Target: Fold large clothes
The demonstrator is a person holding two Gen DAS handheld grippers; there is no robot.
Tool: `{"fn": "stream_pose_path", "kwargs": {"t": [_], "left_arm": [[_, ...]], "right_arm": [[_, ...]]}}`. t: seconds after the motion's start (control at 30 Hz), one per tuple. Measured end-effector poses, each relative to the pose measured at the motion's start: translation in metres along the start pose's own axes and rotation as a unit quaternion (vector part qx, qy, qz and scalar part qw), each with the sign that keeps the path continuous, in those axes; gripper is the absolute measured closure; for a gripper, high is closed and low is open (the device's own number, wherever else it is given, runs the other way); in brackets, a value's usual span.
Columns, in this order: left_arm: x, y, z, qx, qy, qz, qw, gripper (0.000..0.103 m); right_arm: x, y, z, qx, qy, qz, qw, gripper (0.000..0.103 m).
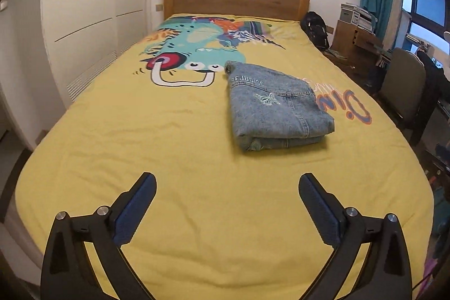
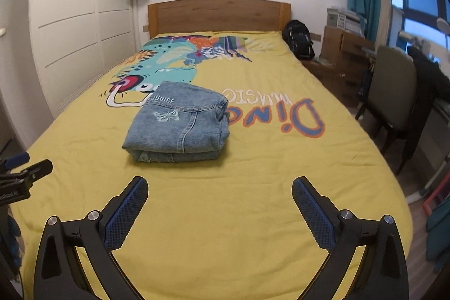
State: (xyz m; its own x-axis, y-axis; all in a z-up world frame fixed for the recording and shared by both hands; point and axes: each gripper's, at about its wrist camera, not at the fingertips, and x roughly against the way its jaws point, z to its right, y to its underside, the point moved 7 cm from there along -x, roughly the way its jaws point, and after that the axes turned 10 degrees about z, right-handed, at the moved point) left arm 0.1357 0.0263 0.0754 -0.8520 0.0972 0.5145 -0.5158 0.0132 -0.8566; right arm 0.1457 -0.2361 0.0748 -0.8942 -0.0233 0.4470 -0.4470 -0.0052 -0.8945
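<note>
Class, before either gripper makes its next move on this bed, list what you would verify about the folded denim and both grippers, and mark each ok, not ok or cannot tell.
1. Denim garment folded into a compact stack: ok.
2. Garment resting fully on the yellow bedspread, away from the edges: ok.
3. Left gripper open and empty: ok.
4. Right gripper open and empty: ok.
5. Hidden underside layers neat: cannot tell.

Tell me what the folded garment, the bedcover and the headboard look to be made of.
Folded garment: washed blue denim, going by the mottled fade, stitched seams and embroidered butterfly. Bedcover: soft matte woven fabric, probably cotton, yellow with a printed cartoon; it creases gently. Headboard: wood or wood veneer, with visible grain and a low-sheen finish.
</note>
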Motion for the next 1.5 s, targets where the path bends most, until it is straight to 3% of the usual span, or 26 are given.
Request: {"fn": "stream_pose_path", "kwargs": {"t": [0.33,0.8,1.5], "left_arm": [[0.024,0.006,-0.003,0.009,-0.008,0.027,0.9996,0.001],[0.043,0.001,-0.001,0.009,-0.02,0.056,0.9982,0.001],[0.031,0.011,0.009,-0.001,-0.031,0.05,0.9983,0.001]], "right_arm": [[0.036,-0.001,-0.019,0.014,-0.003,0.029,0.999,0.001],[0.044,0.006,-0.015,0.006,0.002,0.033,0.999,0.001],[0.039,0.018,0.014,-0.025,0.02,0.025,0.999,0.001]]}}
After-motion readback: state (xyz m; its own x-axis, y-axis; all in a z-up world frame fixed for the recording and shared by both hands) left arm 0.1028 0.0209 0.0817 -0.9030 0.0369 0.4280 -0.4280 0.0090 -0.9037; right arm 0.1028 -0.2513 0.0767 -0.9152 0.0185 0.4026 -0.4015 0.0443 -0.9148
